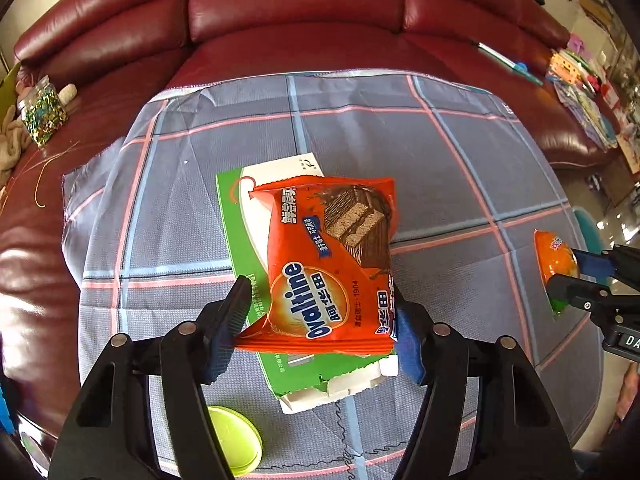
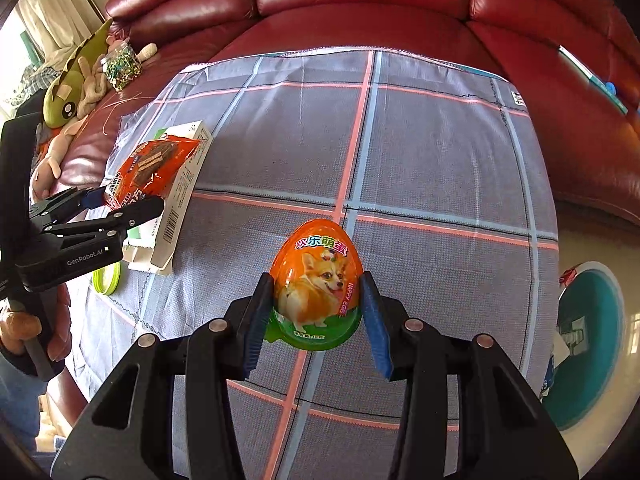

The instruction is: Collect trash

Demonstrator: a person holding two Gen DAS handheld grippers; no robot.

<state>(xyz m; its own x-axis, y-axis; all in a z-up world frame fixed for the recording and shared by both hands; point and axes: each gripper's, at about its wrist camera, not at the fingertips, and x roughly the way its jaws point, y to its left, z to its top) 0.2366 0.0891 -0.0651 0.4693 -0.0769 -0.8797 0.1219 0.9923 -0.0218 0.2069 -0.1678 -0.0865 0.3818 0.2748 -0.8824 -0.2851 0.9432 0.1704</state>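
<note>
An orange Ovaltine wafer packet (image 1: 328,264) lies on a green and white carton (image 1: 244,220) on the checked cloth (image 1: 420,148). My left gripper (image 1: 320,300) points down over the packet, its blue pads touching both side edges, shut on it. From the right wrist view the same packet (image 2: 148,164) and left gripper (image 2: 124,200) sit at the left. An orange egg-shaped toy pack with a corgi picture (image 2: 320,264) is pinched between the pads of my right gripper (image 2: 316,284), just above the cloth. That egg (image 1: 556,256) and the right gripper (image 1: 568,272) show at the right edge of the left wrist view.
A lime-green round lid (image 1: 232,440) lies on the cloth near the carton. The cloth covers a dark red leather sofa (image 1: 296,12). A glitter jar (image 1: 40,116) and plush toys (image 2: 68,92) sit at the left. A round teal bin (image 2: 588,344) stands at the right. A person's hand (image 2: 24,328) holds the left gripper.
</note>
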